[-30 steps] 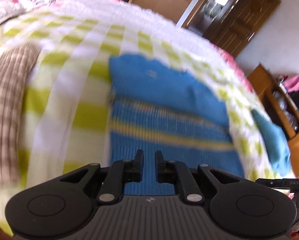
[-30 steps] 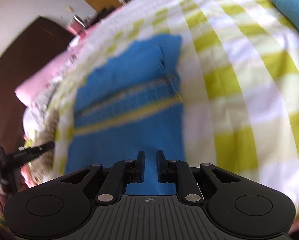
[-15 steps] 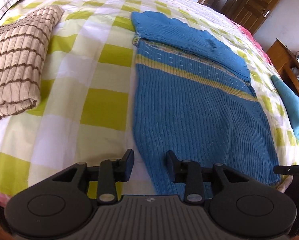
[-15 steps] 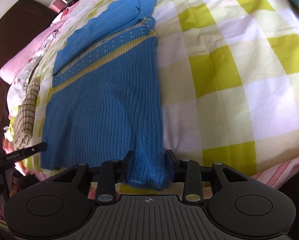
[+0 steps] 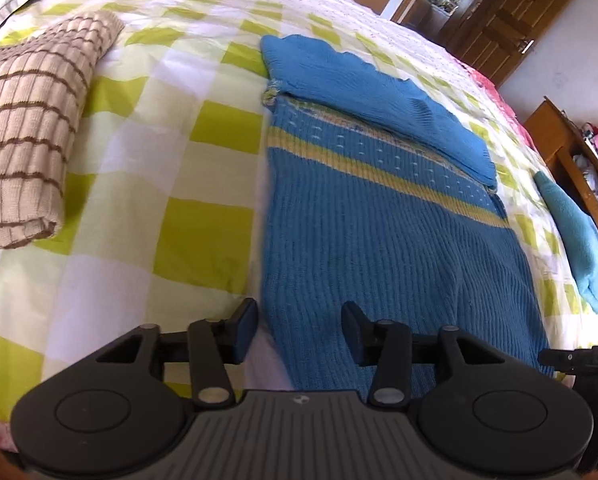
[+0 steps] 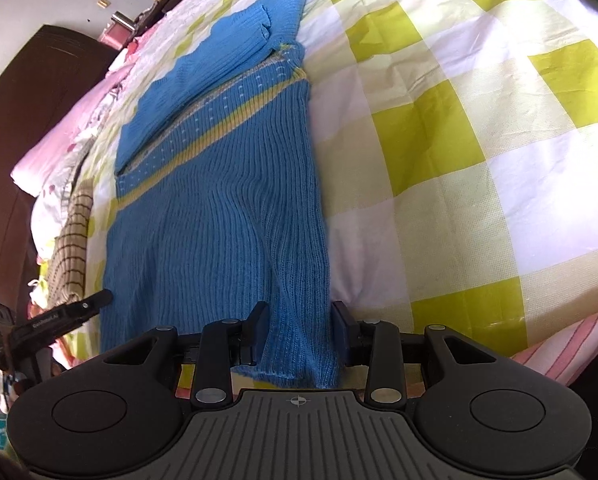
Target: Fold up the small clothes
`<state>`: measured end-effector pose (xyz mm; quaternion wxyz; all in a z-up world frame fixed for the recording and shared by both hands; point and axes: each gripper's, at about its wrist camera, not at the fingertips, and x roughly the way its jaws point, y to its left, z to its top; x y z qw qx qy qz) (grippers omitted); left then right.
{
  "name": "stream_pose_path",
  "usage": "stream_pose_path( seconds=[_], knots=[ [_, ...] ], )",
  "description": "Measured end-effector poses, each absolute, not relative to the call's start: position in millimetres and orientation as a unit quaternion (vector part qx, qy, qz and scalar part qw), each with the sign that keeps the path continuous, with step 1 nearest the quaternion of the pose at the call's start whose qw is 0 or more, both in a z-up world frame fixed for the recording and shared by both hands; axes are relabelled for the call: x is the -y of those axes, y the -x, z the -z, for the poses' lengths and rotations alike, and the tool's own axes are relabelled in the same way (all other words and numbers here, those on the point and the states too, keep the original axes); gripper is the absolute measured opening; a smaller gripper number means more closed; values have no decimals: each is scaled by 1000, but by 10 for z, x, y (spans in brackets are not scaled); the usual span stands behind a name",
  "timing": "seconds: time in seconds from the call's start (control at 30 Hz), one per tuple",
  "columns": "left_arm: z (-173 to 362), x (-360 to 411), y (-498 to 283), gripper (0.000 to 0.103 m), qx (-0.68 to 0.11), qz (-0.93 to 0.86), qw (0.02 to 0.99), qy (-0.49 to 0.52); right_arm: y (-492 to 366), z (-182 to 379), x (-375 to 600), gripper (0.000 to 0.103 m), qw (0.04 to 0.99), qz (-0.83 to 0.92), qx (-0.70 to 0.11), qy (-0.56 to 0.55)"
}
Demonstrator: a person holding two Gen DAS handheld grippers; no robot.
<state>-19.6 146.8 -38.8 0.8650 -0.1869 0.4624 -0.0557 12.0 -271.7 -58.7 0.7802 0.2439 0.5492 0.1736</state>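
Blue sweater (image 5: 379, 232): lies flat on the bed, filling the centre and lower right of the left wrist view; ribbed knit with a yellow stripe across it, and a folded-over plain blue part along its far end. In the right wrist view (image 6: 219, 200) it runs from the upper left down to the bottom centre.
Bed cover (image 5: 179, 168): green, white and cream checks, spread under everything.
Left tongs (image 5: 299, 330): at the bottom centre of the left wrist view, jaws standing apart after just having been opening; the sweater's near left corner lies between them, its edge just inside the left finger, the pads not pressing on it.
Right tongs (image 6: 299, 326): at the bottom centre of the right wrist view, jaws apart after opening a moment ago; the sweater's near right corner sits between them and fills most of the gap. Whether the pads touch the knit I cannot tell; it does not look squeezed.
Beige striped garment (image 5: 27, 140): folded, at the left edge of the left wrist view, well apart from the sweater.
Teal garment (image 5: 575, 240): folded, near the right edge of the left wrist view.
Wooden door (image 5: 503, 16): upper right, beyond the bed.
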Motion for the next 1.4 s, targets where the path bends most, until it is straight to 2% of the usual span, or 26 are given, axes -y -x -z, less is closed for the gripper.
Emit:
stream_pose_path(
  seconds=[0.07, 0.13, 0.17, 0.2, 0.47, 0.53, 0.57, 0.6, 0.73, 0.87, 1.1, 1.27, 1.4],
  knots=[
    [380, -1462, 220, 49, -462, 61, 864, 192, -122, 592, 2727, 34, 774, -177, -549, -260],
    [371, -1475, 234, 40, -460, 69, 860, 208, -113, 586, 2746, 32, 772, -179, -549, -265],
    [362, -1481, 233, 31, -458, 71, 859, 216, -117, 578, 2727, 32, 771, -183, -550, -264],
    [353, -1481, 228, 28, -455, 74, 860, 219, -122, 574, 2711, 32, 770, -187, -550, -264],
    [401, -1422, 116, 32, -471, 75, 853, 213, -183, 607, 2619, 34, 769, -189, -552, -261],
    [406, -1404, 102, 26, -470, 85, 850, 222, -174, 602, 2624, 24, 768, -192, -550, -266],
    [414, -1412, 87, 18, -469, 90, 847, 235, -179, 609, 2639, 12, 764, -194, -549, -279],
    [419, -1435, 64, 17, -466, 94, 842, 256, -194, 624, 2652, 11, 756, -197, -548, -298],
    [337, -1584, -123, 16, -430, 119, 826, 345, -319, 593, 2693, 9, 746, -207, -515, -368],
    [167, -1780, -544, 16, -367, 143, 817, 421, -642, 392, 2707, 8, 756, -225, -447, -422],
    [-14, -2002, -1520, 16, -285, 129, 842, 440, -1670, 114, 2739, 7, 790, -215, -333, -468],
    [186, -1979, -1943, 16, -307, 86, 851, 418, -2429, 288, 2650, 8, 799, -175, -344, -460],
    [382, -1981, -2047, 16, -334, 56, 853, 397, -2739, 506, 2492, 12, 798, -157, -376, -445]
  ],
)
